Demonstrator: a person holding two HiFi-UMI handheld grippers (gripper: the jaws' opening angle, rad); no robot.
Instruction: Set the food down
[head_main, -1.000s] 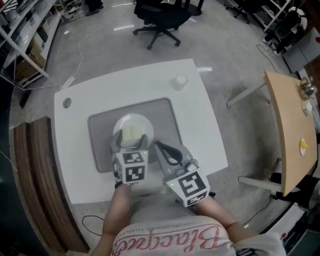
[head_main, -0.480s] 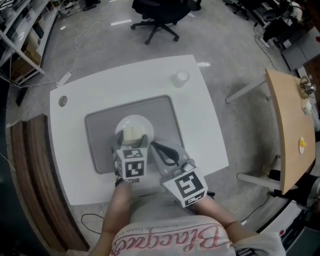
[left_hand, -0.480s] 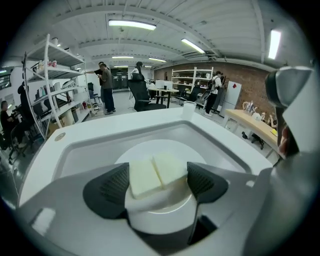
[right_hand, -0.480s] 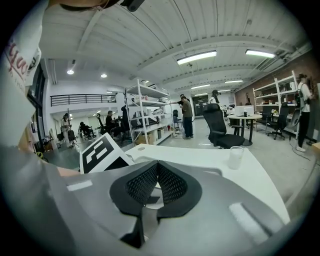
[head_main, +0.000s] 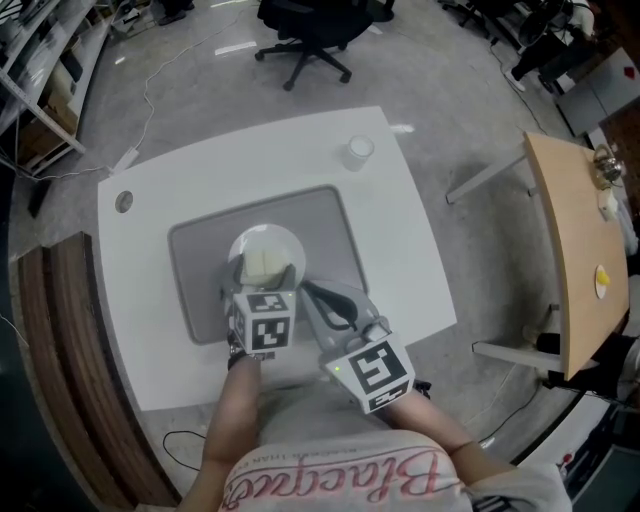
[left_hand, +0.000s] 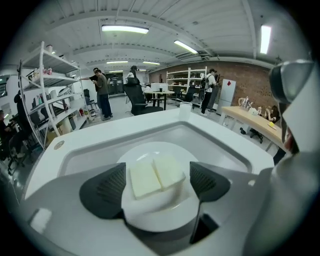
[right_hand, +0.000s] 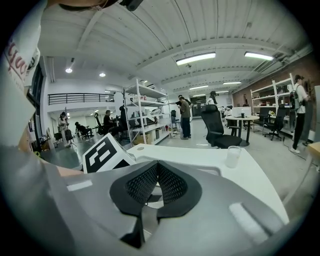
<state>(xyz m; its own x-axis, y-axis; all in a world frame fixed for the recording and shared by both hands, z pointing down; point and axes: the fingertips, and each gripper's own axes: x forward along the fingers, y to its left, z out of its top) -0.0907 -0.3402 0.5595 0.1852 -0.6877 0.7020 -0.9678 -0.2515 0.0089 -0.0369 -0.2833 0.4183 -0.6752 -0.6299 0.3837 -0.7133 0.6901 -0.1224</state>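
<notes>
right tool (right_hand: 157, 186) jaws together, empty, at the grey tray's (head_main: 330, 225) near edge. left tool (left_hand: 156, 184) jaws opening, wider than a second ago, flanking the white plate (left_hand: 150, 212). food (left_hand: 156, 176) sits on the plate, mid-tray. judged: food down, release underway.

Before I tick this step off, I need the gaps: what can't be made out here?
Near rim of the plate: head view, hidden by the left hand-held gripper, whose jaws are opening around the plate.
What the food is: left gripper view, two pale slabs, no telling detail.
What the cup holds: head view, too small.
</notes>
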